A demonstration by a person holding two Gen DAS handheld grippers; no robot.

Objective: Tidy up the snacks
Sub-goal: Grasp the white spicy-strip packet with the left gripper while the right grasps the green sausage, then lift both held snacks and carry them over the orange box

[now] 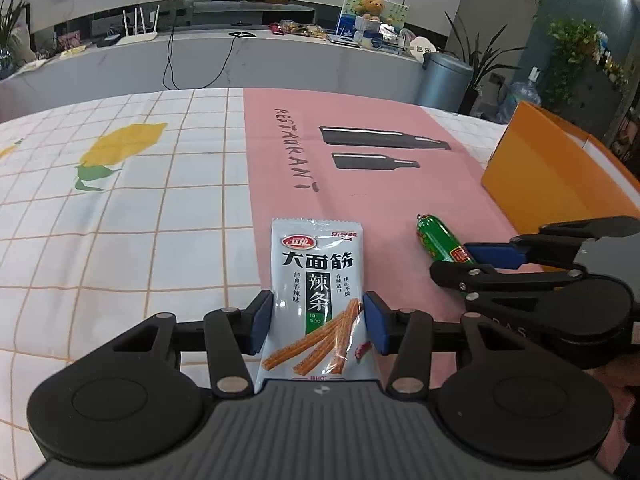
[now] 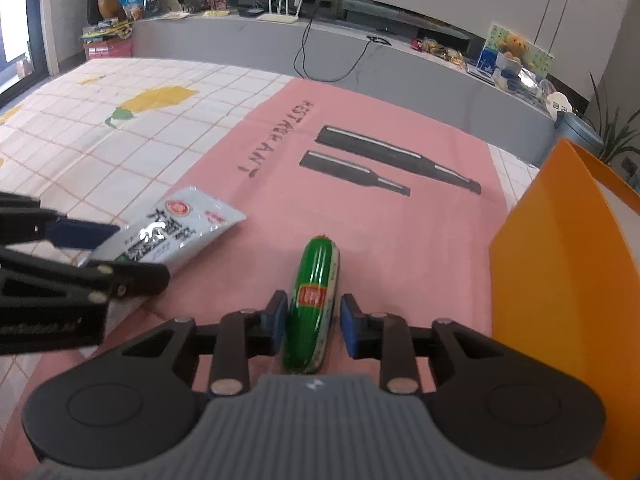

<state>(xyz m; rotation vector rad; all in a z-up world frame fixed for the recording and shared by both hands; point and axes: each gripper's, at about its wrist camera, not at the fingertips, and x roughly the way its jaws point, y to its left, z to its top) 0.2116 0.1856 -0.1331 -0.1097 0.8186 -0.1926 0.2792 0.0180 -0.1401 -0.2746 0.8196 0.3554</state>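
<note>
I've got the left gripper (image 1: 318, 322) pinching the spicy-strip packet (image 1: 318, 280), right gripper (image 2: 314, 326) squeezing the green sausage (image 2: 314, 300); next, lift both into the orange box (image 2: 560, 260).

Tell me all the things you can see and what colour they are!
snack packet: one, white-grey with orange strips pictured, lying on the pink mat's left edge
sausage: one, green wrapper with a red label, on the pink mat
pink mat: one, pink with two black bottles printed on it, on the tablecloth
tablecloth: one, white with orange lines, covering the table
orange box: one, orange, on the right
teddy bear: one, brown, far counter
bin: one, grey, beyond the table
left gripper: one, black with blue pads, closed on the snack packet
right gripper: one, same colours, closed on the sausage
</note>
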